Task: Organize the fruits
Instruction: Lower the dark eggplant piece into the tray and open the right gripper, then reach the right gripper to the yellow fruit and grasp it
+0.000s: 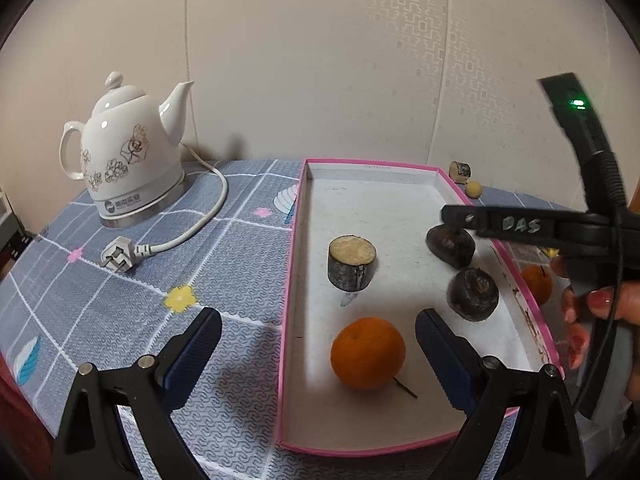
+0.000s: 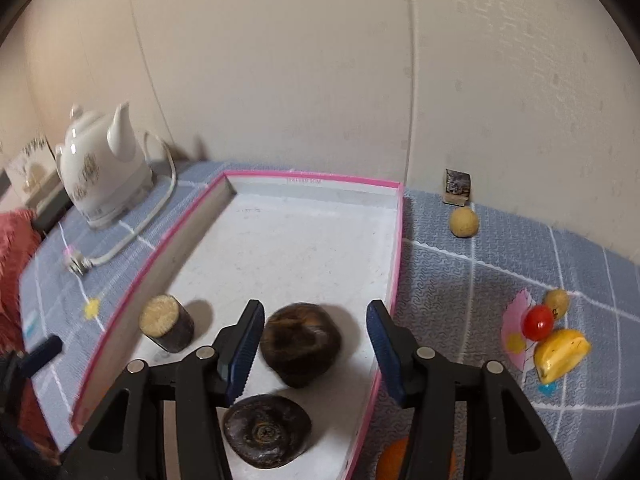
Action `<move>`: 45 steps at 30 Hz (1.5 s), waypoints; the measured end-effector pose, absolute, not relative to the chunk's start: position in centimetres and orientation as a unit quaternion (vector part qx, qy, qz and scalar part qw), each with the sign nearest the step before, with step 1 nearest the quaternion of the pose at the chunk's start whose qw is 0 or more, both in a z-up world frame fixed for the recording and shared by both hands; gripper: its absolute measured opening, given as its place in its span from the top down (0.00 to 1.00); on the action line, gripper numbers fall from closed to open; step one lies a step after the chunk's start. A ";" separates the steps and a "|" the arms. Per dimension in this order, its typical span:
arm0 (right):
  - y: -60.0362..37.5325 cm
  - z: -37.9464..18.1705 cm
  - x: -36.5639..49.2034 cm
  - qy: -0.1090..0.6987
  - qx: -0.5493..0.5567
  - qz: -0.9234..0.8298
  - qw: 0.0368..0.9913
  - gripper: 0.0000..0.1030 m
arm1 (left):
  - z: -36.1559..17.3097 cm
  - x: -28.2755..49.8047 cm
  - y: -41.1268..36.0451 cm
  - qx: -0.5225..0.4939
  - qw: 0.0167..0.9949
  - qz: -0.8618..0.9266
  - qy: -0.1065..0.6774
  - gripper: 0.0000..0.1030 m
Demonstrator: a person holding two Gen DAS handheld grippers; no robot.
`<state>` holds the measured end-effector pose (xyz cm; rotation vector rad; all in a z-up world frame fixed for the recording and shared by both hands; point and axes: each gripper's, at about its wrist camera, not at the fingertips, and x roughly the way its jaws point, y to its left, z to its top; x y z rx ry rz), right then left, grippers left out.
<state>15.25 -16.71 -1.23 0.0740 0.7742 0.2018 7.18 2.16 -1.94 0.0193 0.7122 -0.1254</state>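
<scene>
My right fingers (image 2: 316, 344) stand apart, and a dark brown fruit (image 2: 301, 343) sits between them on the tray (image 2: 308, 184) floor. The left pad is just beside it, perhaps brushing its side; the right pad is clearly off it, so nothing is clamped. The fruit looks blurred, so I cannot tell whether it is settled. A second dark fruit (image 2: 267, 431) lies nearer to me, under the same fingers, and a cut stump (image 2: 166, 322) stands upright by the tray's left wall.

My left fingers (image 1: 318, 350) are also apart and hold nothing. An orange (image 1: 367, 353) rests in the tray between them, slightly towards the right finger and touching neither pad.

The loose fruits lie on the tabletop (image 2: 480, 280) to the right of the tray: a cherry tomato (image 2: 538, 322), a yellow piece (image 2: 562, 354), a small tan ball (image 2: 464, 221), and another orange (image 2: 394, 460) just outside the tray's right wall. They all lie to the right of my right fingers, so I judge that hand is the nearer one for the next pick, after it backs clear of the dark fruit.
</scene>
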 end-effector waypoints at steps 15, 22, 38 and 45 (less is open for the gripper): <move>-24.2 1.3 8.9 0.326 0.099 0.059 0.938 0.46 | -1.5 6.7 0.1 0.005 0.938 -0.083 0.337 0.01; -25.8 -0.4 6.5 0.371 0.090 0.076 0.921 0.46 | -1.7 6.7 -0.9 -0.002 0.937 -0.088 0.337 0.00; -31.7 -2.9 8.7 0.366 0.103 -0.053 0.923 0.46 | -1.6 5.7 -4.4 0.019 0.938 -0.137 0.316 0.00; -32.1 -3.7 11.8 0.379 0.157 -0.048 0.911 0.47 | -1.6 5.5 -4.5 0.024 0.937 -0.149 0.315 0.00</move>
